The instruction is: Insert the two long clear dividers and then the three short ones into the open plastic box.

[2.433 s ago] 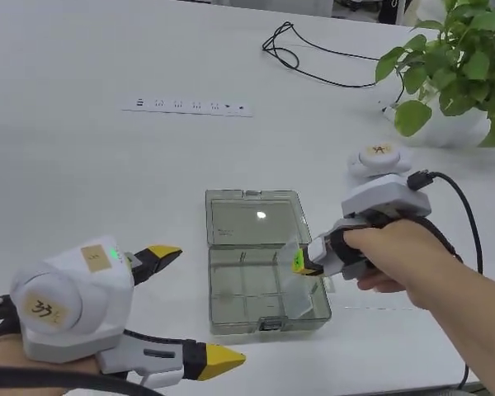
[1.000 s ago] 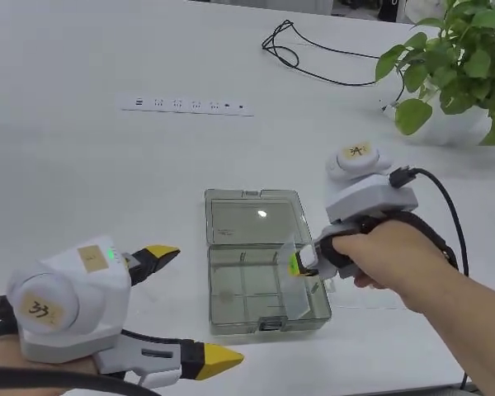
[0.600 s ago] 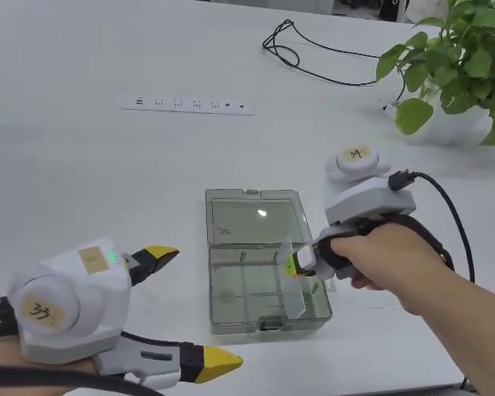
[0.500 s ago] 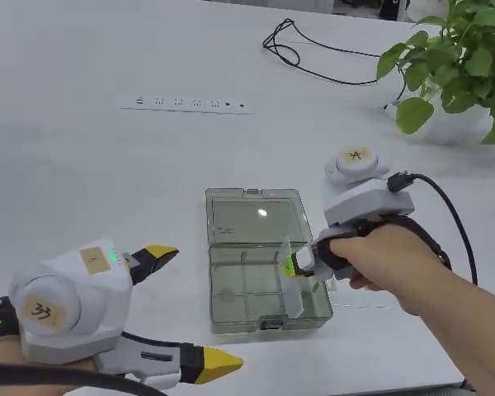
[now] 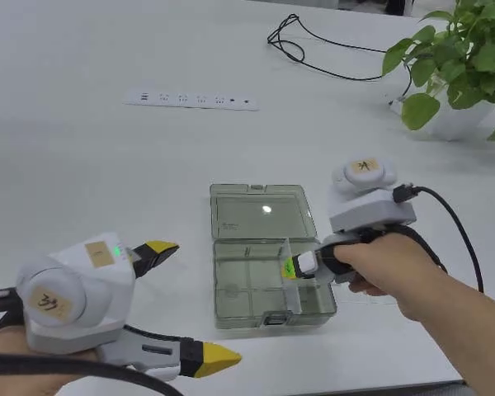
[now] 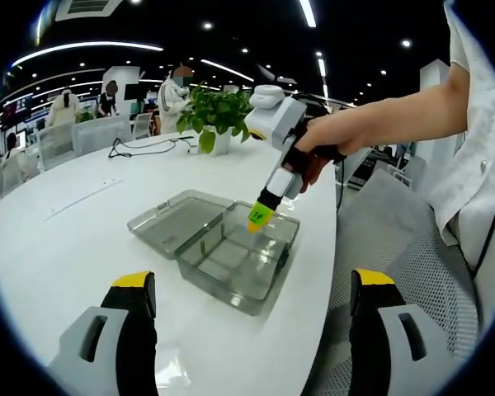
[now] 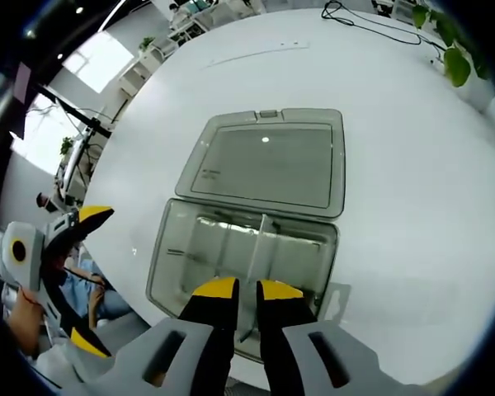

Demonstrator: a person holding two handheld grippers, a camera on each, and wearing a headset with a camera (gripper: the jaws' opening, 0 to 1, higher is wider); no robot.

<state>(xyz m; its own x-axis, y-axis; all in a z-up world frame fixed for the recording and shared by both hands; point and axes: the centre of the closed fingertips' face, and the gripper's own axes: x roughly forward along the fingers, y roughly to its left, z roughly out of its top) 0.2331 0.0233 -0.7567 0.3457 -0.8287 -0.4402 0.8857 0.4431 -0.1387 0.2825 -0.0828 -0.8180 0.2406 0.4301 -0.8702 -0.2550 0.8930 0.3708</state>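
Lowered since half a second ago: right gripper (image 5: 295,266) and its clear divider (image 7: 260,239), now down inside the open plastic box (image 5: 219,285).
Left of box: left gripper (image 5: 188,304), jaws spread wide, nothing held.
Behind box: lid (image 5: 262,214), flat.
Box, right part: right gripper pinched on the upright divider.
Advice: keep it vertical, ends square to the walls, and press evenly.
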